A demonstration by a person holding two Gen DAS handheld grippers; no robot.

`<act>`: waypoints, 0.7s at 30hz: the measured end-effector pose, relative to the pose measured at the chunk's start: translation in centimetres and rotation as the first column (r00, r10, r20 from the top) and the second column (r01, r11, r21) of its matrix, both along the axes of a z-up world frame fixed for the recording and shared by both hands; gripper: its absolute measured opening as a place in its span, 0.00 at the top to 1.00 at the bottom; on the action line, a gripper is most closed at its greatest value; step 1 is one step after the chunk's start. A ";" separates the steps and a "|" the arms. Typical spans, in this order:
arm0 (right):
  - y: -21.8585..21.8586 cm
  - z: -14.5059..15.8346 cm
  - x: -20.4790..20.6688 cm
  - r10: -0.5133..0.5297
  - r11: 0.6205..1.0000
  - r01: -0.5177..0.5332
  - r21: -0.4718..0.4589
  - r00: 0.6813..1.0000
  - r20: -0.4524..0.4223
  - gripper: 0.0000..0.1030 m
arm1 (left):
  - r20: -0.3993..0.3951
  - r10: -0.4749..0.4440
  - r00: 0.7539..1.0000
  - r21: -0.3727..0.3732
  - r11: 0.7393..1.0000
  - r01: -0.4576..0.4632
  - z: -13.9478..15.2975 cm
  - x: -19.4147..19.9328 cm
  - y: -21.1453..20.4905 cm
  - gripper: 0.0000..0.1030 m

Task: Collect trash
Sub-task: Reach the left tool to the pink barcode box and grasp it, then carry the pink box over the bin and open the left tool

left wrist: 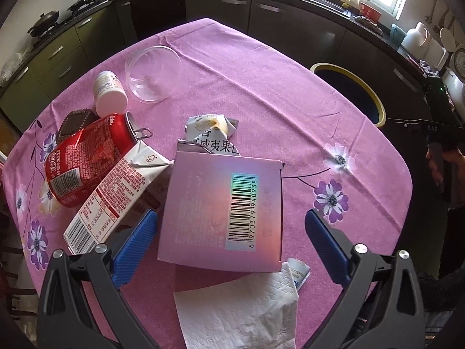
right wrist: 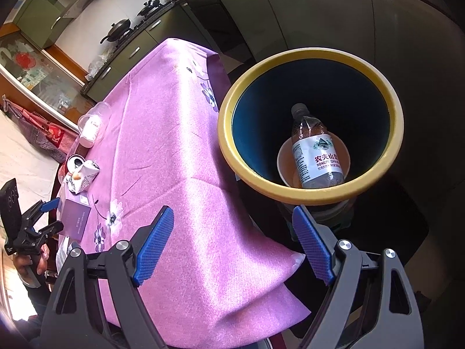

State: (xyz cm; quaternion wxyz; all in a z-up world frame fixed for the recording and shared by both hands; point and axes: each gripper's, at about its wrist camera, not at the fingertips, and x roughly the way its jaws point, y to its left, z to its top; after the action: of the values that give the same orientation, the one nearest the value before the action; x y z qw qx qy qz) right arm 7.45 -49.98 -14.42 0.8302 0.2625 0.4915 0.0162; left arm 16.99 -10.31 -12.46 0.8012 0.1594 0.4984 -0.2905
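Observation:
On the pink flowered tablecloth (left wrist: 261,87) lies a pink barcoded box (left wrist: 223,209), low between the wide-apart blue pads of my left gripper (left wrist: 231,215); neither pad presses it. A white carton (left wrist: 116,192) and a red cola can (left wrist: 87,157) lie to its left, a torn wrapper (left wrist: 212,133) behind it and a white tissue (left wrist: 238,311) in front. My right gripper (right wrist: 232,212) is open and empty above the table's edge, beside the yellow-rimmed bin (right wrist: 308,55). The bin holds a water bottle (right wrist: 316,151) and a white cup (right wrist: 286,157).
A clear plastic cup (left wrist: 152,74), a small white bottle (left wrist: 109,90) and a dark ridged tray (left wrist: 74,123) lie at the far left of the table. Dark kitchen cabinets (left wrist: 218,5) ring the table. The bin (left wrist: 375,99) stands off its right edge.

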 end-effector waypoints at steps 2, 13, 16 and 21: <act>0.2 0.0 0.0 0.005 1.000 -0.005 0.002 1.000 0.001 0.20 | -0.008 -0.004 1.000 0.012 1.000 0.004 -0.5 0.1 -0.4 0.06; -0.2 -0.3 -0.1 0.002 1.000 -0.002 0.012 1.000 -0.001 0.20 | -0.059 0.019 0.998 0.004 1.000 -0.019 -1.8 0.9 -0.6 0.19; -0.2 -0.2 0.0 0.005 1.000 -0.005 0.016 1.000 0.001 0.20 | -0.076 0.031 0.997 -0.004 0.999 -0.032 -1.7 1.2 -0.3 0.27; -0.1 -0.2 0.1 0.008 1.000 -0.008 0.017 1.000 0.003 0.20 | -0.074 0.030 0.997 -0.027 0.999 -0.032 -1.1 1.0 -0.2 0.28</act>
State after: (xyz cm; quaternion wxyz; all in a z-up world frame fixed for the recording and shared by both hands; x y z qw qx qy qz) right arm 7.57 -50.13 -14.58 0.8285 0.2676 0.4914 0.0242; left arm 18.00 -10.51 -13.56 0.7887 0.1295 0.5260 -0.2909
